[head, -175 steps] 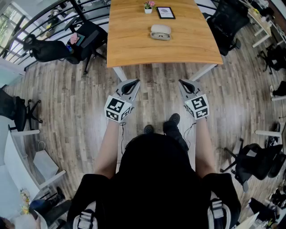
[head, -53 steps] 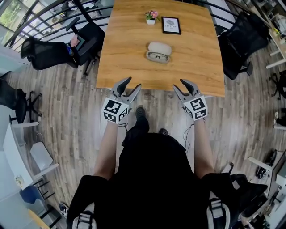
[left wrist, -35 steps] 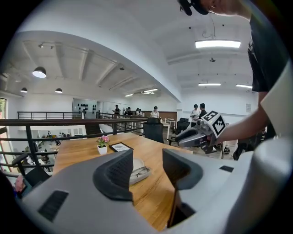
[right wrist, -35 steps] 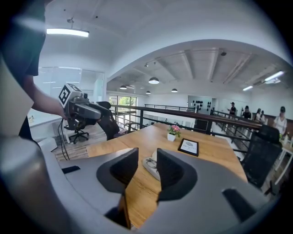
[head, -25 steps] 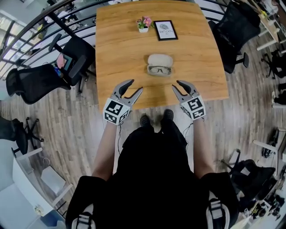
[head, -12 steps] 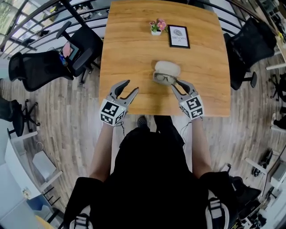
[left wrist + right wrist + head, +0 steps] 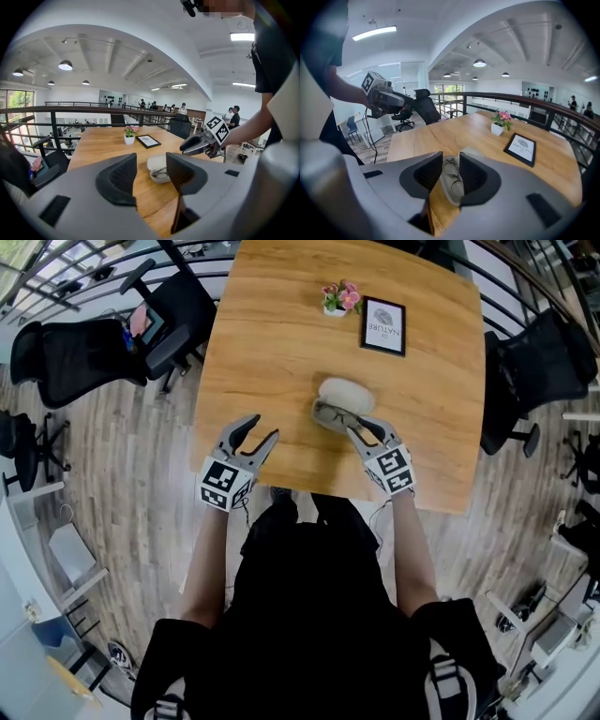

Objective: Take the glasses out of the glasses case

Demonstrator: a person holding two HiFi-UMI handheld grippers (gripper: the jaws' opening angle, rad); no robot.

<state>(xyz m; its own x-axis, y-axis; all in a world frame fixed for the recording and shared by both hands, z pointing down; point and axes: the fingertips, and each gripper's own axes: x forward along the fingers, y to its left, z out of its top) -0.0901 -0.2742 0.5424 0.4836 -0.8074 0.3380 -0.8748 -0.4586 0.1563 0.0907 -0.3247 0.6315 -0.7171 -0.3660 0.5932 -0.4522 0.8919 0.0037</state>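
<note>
Right gripper (image 7: pixel 451 169): your jaws stand part-spread, released, with no pad pressing on anything. The thin dark-framed glasses (image 7: pixel 330 414) show in the gap just past the pads. They lie in the open pale-grey oval glasses case (image 7: pixel 341 390), which sits mid-table with its lid on the far side. In the head view your right tips sit at the case's near rim.

Left gripper (image 7: pixel 262 429): your jaws are wide apart with only bare wood showing between them. It hovers near the table's front-left corner, well apart from the case.

Light wooden table (image 7: pixel 262 343): the front edge runs beneath both grippers. Bare wood lies between the left gripper and the case. Beyond the case, apart from it, are a small white pot of pink flowers (image 7: pixel 339 298) and a black-framed picture (image 7: pixel 383 326).

Black office chairs (image 7: pixel 84 352) stand off the left edge, and another stands off the right edge.
</note>
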